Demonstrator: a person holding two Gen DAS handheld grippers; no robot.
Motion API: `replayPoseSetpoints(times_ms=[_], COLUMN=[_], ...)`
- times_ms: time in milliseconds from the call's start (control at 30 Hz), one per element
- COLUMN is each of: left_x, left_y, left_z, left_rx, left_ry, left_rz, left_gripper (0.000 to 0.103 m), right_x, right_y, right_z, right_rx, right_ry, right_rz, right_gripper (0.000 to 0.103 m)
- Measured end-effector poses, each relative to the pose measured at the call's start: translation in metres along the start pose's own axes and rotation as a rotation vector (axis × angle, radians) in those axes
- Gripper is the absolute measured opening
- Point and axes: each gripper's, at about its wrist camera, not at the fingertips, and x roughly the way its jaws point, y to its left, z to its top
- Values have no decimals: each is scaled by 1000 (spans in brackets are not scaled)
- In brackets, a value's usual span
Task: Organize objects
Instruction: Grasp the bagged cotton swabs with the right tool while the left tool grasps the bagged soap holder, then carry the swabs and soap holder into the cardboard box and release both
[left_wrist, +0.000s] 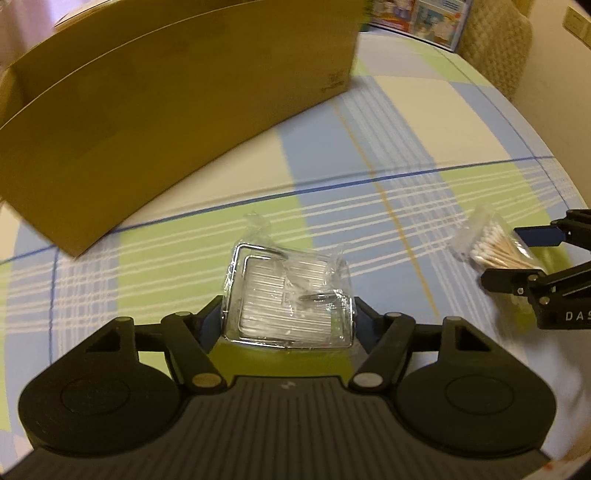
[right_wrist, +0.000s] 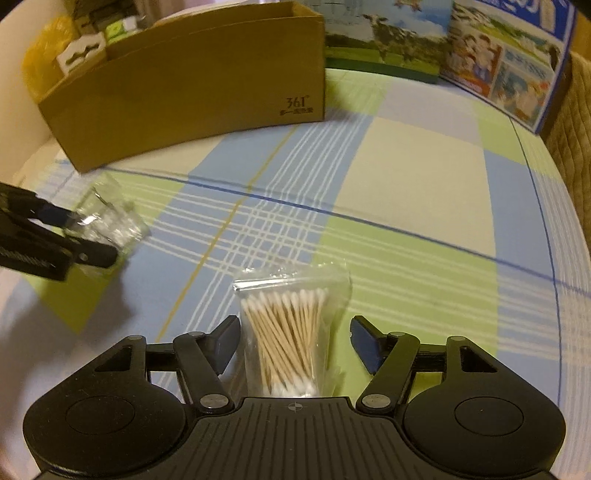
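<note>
Left gripper sits low in its own wrist view w/ a plastic-wrapped chrome wire rack between its fingers; both blue pads look pressed against the wrapped sides, jaws roughly half open, so it seems clamped on the pkg, though blur makes exact contact hard to confirm. Rack pkg rests on the checked tablecloth, green/blue/cream squares w/ thin white stripes. Right gripper is about half open too, a clear bag of cotton swabs lying between its fingers; left pad sits just beside the bag edge, right pad stands clearly apart from it, so nothing is gripped. Swab bag lies flat on the cloth, wooden sticks pointing away from the cam, white tips at both ends. From the left cam the swab bag shows at far right between the other gripper's fingers; from the right cam the rack pkg shows at far left, blurred, in the left gripper. Brown cardboard box stands open-topped at the back left of the table, some small items inside, hard to make out. Colourful printed cartons stand along the far edge, to the box's right.
</note>
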Motion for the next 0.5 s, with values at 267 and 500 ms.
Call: replayPoseSetpoints(times_ms=[267,500], left_x=[-12,-20], left_y=[16,19], left_z=[-17,-25], left_rx=[-85,-113], left_ry=[20,31], left_rz=[47,63], left_gripper=[68,68], right_x=[3,-3], right_y=[5,14], right_z=[-2,-6], right_rx=[-38,-65], right_ry=[-10,-16], right_rz=[-12,11], right_gripper=[62,36])
